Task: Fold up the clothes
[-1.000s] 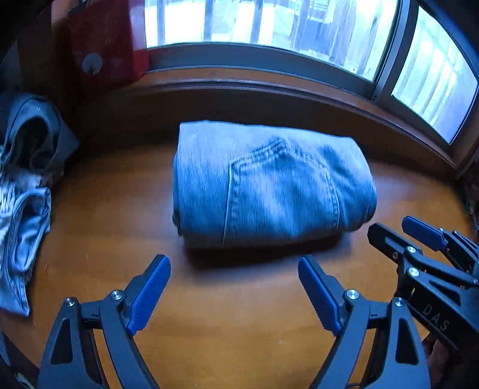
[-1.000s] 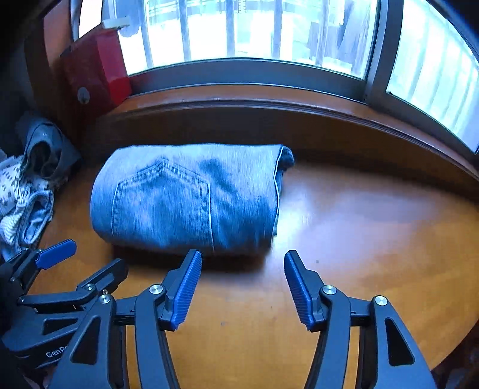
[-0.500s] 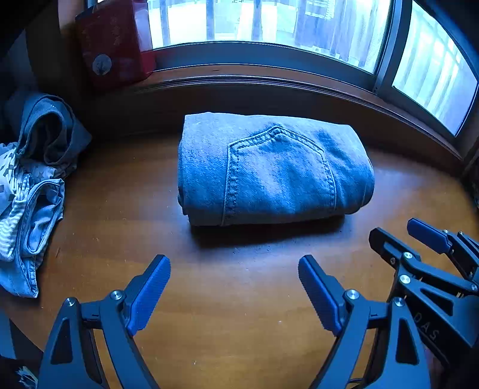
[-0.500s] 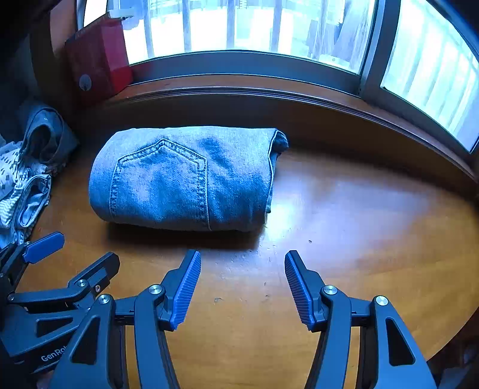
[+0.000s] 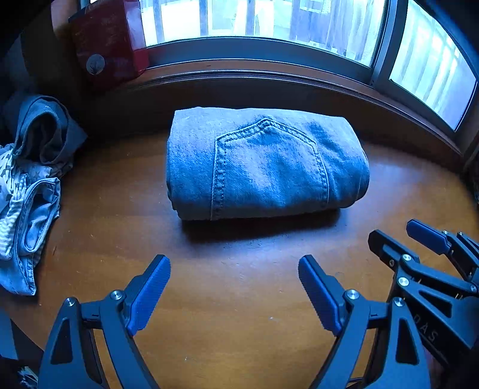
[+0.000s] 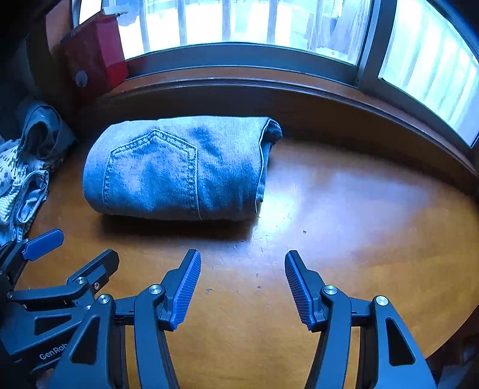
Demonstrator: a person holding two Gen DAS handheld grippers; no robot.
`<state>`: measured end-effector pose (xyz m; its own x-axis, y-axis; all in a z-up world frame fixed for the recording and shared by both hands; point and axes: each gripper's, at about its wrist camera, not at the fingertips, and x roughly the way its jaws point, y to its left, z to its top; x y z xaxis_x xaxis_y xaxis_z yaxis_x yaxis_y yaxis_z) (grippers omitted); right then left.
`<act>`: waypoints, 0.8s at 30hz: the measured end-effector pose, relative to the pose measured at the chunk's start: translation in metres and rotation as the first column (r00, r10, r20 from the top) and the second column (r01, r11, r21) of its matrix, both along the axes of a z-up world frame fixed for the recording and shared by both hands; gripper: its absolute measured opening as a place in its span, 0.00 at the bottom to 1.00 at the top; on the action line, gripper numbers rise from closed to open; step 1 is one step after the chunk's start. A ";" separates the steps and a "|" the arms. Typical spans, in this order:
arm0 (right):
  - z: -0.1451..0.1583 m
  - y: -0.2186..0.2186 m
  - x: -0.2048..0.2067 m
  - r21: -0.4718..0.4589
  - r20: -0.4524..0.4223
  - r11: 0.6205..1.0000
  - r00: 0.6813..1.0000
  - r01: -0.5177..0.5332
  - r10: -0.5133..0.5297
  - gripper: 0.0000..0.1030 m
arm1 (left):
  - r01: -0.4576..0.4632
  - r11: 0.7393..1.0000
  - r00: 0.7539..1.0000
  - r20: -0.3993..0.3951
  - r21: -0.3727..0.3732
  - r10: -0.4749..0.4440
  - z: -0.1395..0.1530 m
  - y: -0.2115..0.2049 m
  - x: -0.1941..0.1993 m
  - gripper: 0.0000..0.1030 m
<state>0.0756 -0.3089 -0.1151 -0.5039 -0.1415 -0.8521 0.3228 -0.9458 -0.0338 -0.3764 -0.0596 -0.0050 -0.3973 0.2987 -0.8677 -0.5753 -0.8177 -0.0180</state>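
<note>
The folded blue denim jeans (image 5: 263, 164) lie flat on the brown wooden table (image 5: 239, 314); left gripper (image 5: 233, 287) and right gripper (image 6: 242, 284) hover clear, jaws spread and empty, likely because folding is complete.

left claw (image 5: 234, 269) and right claw (image 6: 242, 266) both gape wide, side by side, holding nothing

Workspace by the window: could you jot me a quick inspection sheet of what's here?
Surface: wooden table, glossy, faint specks.
Job's things: folded jeans, pocket up, lying flat near the sill.
Clutter: pile of unfolded clothes at the left edge; red box on the sill.
Grippers: left gripper and right gripper both open, holding nothing, short of the jeans.
Cables: nothing seen.
Surroundings: window, bright, with bars.
</note>
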 end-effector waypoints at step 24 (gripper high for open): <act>-0.001 0.002 -0.013 -0.019 0.019 1.000 1.000 -0.019 0.019 0.57 | -0.021 0.999 1.000 -0.001 -0.029 0.021 -0.005 0.012 -0.010 0.85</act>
